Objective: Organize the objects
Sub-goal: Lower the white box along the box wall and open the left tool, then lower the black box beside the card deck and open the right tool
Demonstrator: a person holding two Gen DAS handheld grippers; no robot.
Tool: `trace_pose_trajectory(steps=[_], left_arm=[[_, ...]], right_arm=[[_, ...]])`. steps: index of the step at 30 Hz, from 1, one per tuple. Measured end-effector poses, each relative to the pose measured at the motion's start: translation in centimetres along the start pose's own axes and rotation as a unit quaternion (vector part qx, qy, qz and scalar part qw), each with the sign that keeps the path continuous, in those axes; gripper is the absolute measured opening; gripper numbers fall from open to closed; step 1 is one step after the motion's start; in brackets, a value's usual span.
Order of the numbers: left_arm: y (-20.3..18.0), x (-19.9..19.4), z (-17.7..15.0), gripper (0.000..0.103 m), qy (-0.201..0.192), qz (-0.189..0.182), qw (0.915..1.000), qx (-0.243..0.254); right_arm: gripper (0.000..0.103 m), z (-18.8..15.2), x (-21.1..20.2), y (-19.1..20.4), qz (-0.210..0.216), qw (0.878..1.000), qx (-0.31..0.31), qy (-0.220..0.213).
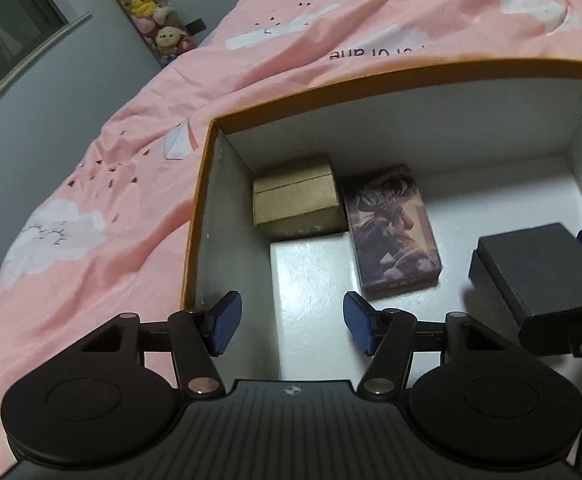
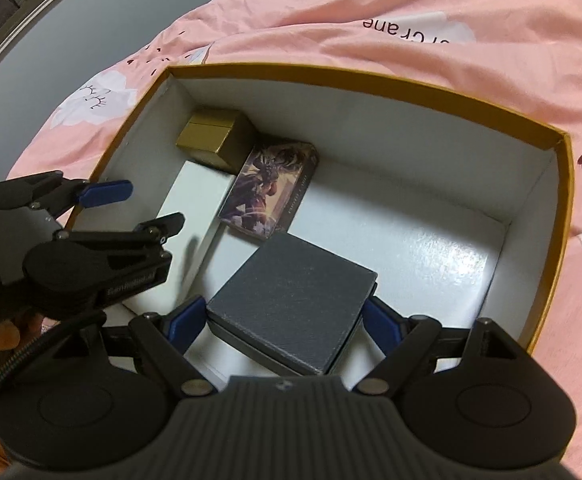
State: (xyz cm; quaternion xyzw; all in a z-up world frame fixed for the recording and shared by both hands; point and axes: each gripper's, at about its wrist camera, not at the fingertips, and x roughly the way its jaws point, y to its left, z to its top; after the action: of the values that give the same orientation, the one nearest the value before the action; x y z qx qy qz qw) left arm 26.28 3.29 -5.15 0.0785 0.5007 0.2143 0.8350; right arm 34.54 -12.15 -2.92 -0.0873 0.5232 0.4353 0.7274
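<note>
My right claw (image 2: 283, 320) is clenched on the dark grey box (image 2: 291, 304), its blue pads pressing the box's two sides, holding it low inside the big orange-rimmed storage box (image 2: 551, 136) that sits on the pink bedspread (image 2: 411, 20). My left claw (image 1: 291, 322) is released, fingers spread wide with nothing between them, hanging over the white flat box (image 1: 311, 280) by the storage box's left wall. Beyond that white box a kraft-brown cardboard box (image 1: 295, 196) fills the far left corner, and an illustrated card box (image 1: 395, 232) lies flat just beside it.
</note>
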Motion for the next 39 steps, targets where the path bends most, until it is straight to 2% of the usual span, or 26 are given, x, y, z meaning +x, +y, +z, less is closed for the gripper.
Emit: trace_pose_trajectory(steps=[3, 6, 8, 11, 16, 21, 23, 25, 27, 28, 29, 32, 35, 39], left_arm=[[0.4, -0.2, -0.1, 0.069, -0.006, -0.021, 0.9998, -0.004], [1.5, -0.4, -0.2, 0.069, -0.001, -0.067, 0.9975, -0.019], [2.0, -0.7, -0.2, 0.069, 0.002, -0.090, 0.9955, -0.029], [2.6, -1.2, -0.3, 0.069, -0.003, -0.126, 0.9911, -0.042], [2.9, -1.8, -0.6, 0.069, -0.015, -0.165, 0.9851, -0.044], [3.3, -1.8, -0.8, 0.069, -0.019, -0.178, 0.9826, -0.049], [3.7, -1.9, -0.9, 0.069, -0.022, -0.182, 0.9815, -0.055], [4.1, -1.8, -0.9, 0.069, -0.025, -0.185, 0.9807, -0.057], [4.5, -1.7, -0.9, 0.069, -0.025, -0.186, 0.9802, -0.062], [4.6, -1.6, -0.9, 0.069, -0.025, -0.188, 0.9798, -0.063], [4.7, -1.5, -0.8, 0.069, -0.026, -0.190, 0.9794, -0.064], [5.1, -1.2, -0.7, 0.069, -0.029, -0.191, 0.9788, -0.067], [5.4, -1.1, -0.8, 0.068, -0.036, -0.197, 0.9774, -0.067], [5.6, -1.0, -0.7, 0.068, -0.043, -0.202, 0.9762, -0.067]], right_arm=[[0.085, 0.2, 0.1, 0.2, -0.001, 1.000, -0.017, 0.001], [0.085, 0.1, 0.0, 1.1, -0.027, 0.996, -0.088, -0.012], [0.085, -0.2, -0.1, 1.7, -0.046, 0.989, -0.141, -0.018], [0.085, -0.6, -0.2, 2.3, -0.051, 0.975, -0.216, -0.026], [0.085, -0.8, -0.6, 2.4, -0.027, 0.948, -0.317, -0.030], [0.085, -0.8, -0.7, 3.1, -0.031, 0.914, -0.404, -0.032], [0.085, -1.2, -1.0, 3.8, -0.034, 0.889, -0.454, -0.040], [0.085, -1.1, -0.6, 4.7, -0.069, 0.869, -0.489, -0.037], [0.085, -1.5, 0.2, 5.3, -0.104, 0.839, -0.534, -0.029], [0.085, -1.5, 0.6, 5.5, -0.119, 0.831, -0.543, -0.027], [0.085, -1.0, 1.2, 5.6, -0.134, 0.834, -0.534, -0.020], [0.085, 1.3, 2.8, 5.0, -0.157, 0.866, -0.476, 0.000], [0.085, 2.9, 3.6, 4.7, -0.152, 0.891, -0.428, -0.003], [0.085, 4.9, 4.6, 4.0, -0.133, 0.932, -0.336, 0.006]])
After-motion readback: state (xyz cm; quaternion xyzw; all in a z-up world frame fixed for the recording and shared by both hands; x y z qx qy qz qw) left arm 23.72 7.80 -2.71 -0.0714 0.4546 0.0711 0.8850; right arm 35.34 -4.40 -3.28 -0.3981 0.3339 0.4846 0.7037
